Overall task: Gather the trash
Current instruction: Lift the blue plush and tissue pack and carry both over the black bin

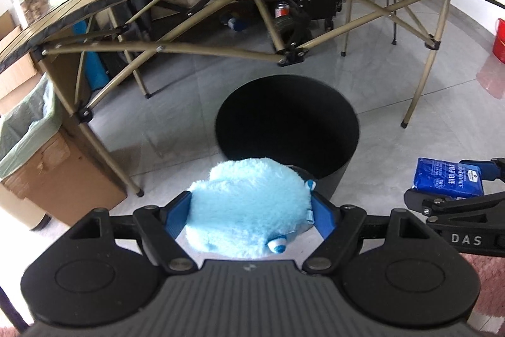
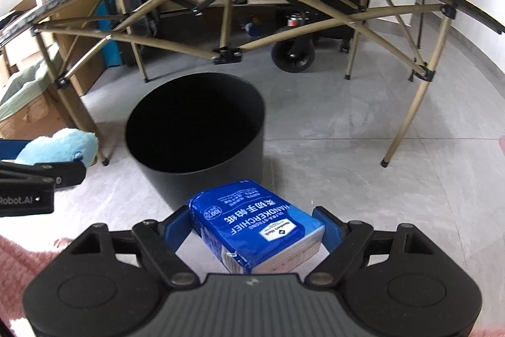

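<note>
Above the black bin (image 1: 287, 128) — left hand-held gripper (image 1: 252, 210) clamps a plush toy (image 1: 246, 210), right hand-held gripper (image 2: 257, 226) a tissue pack (image 2: 255, 226).

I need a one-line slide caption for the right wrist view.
Right claw holding a blue tissue pack before an open black bin.

Both grippers are black, with blue pads (image 1: 178, 217) on hinged linkage arms, round side discs, silver screws (image 2: 180, 277) and a ribbed grey centre plate (image 1: 246, 289). White lettering marks their sides.
</note>
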Demonstrator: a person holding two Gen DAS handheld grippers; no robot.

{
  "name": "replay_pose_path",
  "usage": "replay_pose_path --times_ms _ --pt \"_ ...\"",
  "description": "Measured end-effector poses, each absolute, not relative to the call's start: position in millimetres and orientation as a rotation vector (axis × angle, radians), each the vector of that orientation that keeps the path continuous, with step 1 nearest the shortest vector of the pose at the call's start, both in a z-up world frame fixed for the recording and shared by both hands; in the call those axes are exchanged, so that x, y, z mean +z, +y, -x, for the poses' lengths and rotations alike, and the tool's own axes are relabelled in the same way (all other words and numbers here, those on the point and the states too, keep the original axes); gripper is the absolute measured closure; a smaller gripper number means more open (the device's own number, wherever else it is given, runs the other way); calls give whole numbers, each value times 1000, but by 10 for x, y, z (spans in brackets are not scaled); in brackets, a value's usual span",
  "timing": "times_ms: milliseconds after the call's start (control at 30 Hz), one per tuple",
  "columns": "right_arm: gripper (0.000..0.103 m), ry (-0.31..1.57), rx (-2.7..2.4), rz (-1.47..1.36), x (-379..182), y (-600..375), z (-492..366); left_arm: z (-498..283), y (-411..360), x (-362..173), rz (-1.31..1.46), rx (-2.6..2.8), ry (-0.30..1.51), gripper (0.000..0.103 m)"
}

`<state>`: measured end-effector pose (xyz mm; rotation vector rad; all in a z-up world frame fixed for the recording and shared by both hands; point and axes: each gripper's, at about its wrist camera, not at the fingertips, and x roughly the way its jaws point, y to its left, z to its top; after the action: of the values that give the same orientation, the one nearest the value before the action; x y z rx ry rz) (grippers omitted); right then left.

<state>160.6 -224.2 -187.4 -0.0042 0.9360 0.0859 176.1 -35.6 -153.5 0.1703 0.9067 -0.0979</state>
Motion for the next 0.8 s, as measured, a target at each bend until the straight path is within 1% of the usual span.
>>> replay_pose_path --times_ms 467,800 --pt "21 885 12 16 -1783 -2486 -1922 -2286 -769 -1507 -183 -156 890 24" --pt "21 822 -20 33 -1636 -2654 -2267 -2672 -845 -1551 -171 -136 923 24"
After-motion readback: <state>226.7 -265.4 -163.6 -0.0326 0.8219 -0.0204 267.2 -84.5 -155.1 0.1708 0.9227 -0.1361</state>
